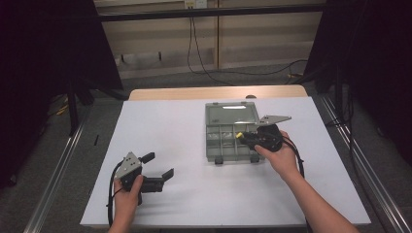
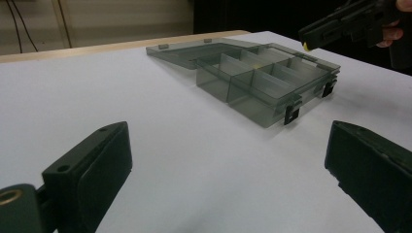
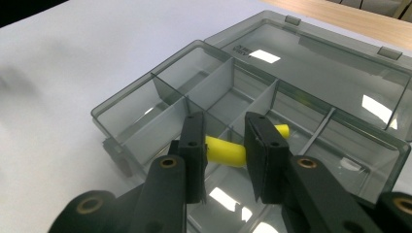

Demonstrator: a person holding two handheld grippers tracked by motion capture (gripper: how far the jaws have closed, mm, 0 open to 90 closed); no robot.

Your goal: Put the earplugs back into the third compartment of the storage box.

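A smoky clear organizer box [image 1: 212, 145] lies open on the white table, its lid [image 1: 231, 114] folded flat behind it. My right gripper [image 1: 242, 137] hovers over the box's right compartments, shut on a small yellow foam piece [image 1: 239, 136]. In the right gripper view the yellow piece [image 3: 226, 151] lies crosswise between the jaws of that gripper [image 3: 224, 131], above a divided compartment of the box [image 3: 145, 97]. My left gripper [image 1: 158, 165] rests low at the front left, open and holding nothing. Its own view [image 2: 228, 145] looks towards the box [image 2: 262, 82] and the right gripper [image 2: 316, 36].
White sheet [image 1: 165, 126] covers the table, with a wooden edge [image 1: 194, 92] at the back. Black latches [image 2: 291, 114] stick out of the box's front wall. Dark curtains and stands flank the table; cables run along the floor behind.
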